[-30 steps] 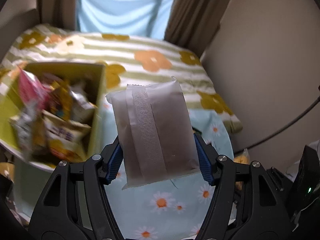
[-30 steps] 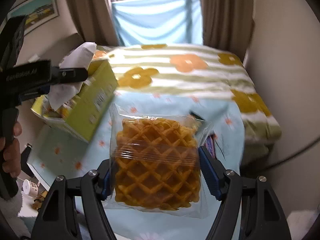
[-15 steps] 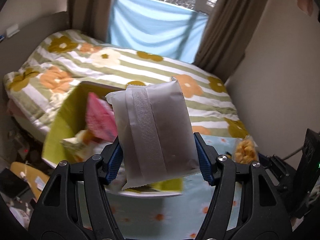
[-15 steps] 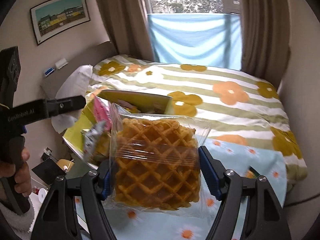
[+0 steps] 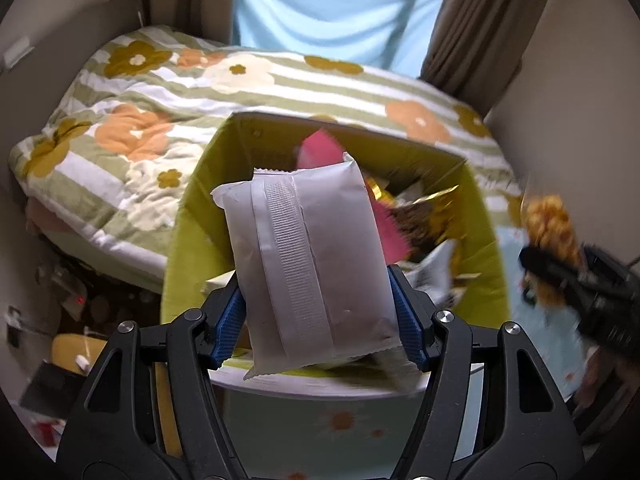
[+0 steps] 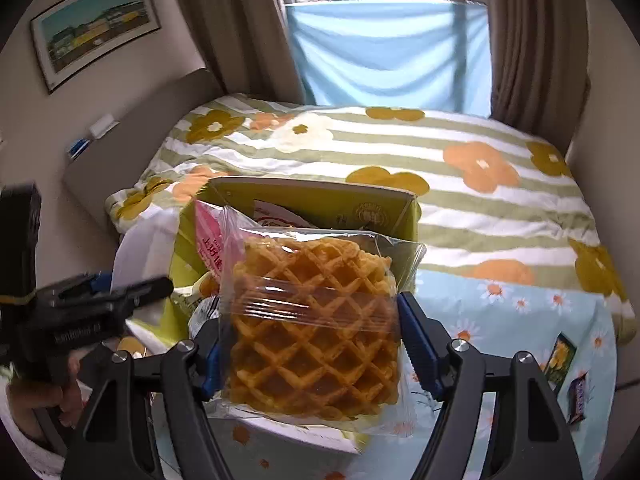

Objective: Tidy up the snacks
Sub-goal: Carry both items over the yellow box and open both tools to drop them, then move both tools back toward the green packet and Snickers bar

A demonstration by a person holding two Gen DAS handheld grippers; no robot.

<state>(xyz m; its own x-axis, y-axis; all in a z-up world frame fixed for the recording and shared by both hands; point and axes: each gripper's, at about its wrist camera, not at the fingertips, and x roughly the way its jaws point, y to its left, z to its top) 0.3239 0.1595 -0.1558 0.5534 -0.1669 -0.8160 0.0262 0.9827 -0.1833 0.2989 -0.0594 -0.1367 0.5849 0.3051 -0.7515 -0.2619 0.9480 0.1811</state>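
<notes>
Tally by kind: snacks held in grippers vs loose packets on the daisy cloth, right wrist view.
Held in a hand-held gripper: 2 (waffle pack, white packet)
Loose on the daisy cloth: 2 (yellow-and-dark packet, purple bar)
Total: 4. The contents of the green box are too hidden to count.

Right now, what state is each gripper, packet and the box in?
Left gripper: shut on white packet, above the box.
Right gripper: shut on waffle pack.
Box: open, holding snacks.
Pink packet: inside box.
</notes>
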